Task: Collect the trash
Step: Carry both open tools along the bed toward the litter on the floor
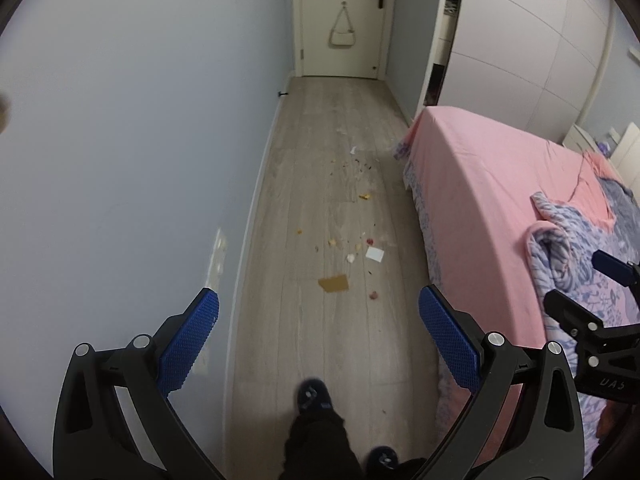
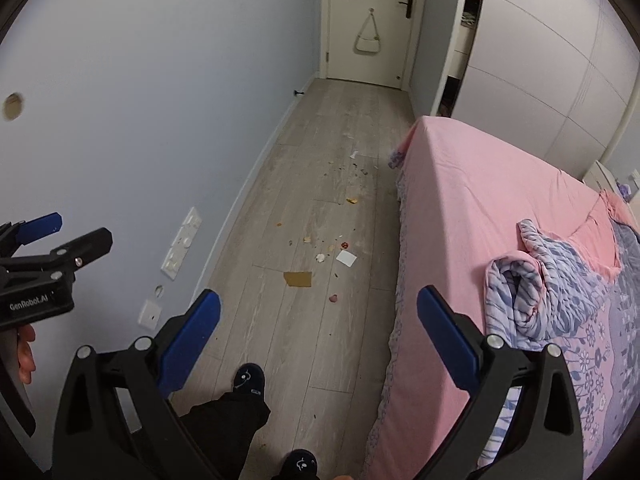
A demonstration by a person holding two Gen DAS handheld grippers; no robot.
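Trash lies scattered on the wooden floor between the wall and the bed. Nearest is a brown cardboard piece [image 1: 333, 283] [image 2: 298, 279], then a white paper square [image 1: 375, 254] [image 2: 346, 258], a small white crumpled scrap [image 1: 351, 258] [image 2: 320, 257], a pinkish bit [image 1: 374, 295] [image 2: 333, 298], and several yellow and dark crumbs farther away. My left gripper [image 1: 319, 334] is open, held high above the floor with nothing between its fingers. My right gripper [image 2: 319, 332] is open too, equally far from the trash. Each gripper shows at the edge of the other's view.
A bed with a pink sheet [image 2: 500, 208] and a rolled floral blanket [image 2: 520, 292] fills the right side. A grey wall [image 1: 120, 160] with sockets [image 2: 182, 248] runs on the left. A closed door [image 1: 340, 20] with a hanging bag ends the corridor. The person's slippered feet [image 1: 314, 396] stand below.
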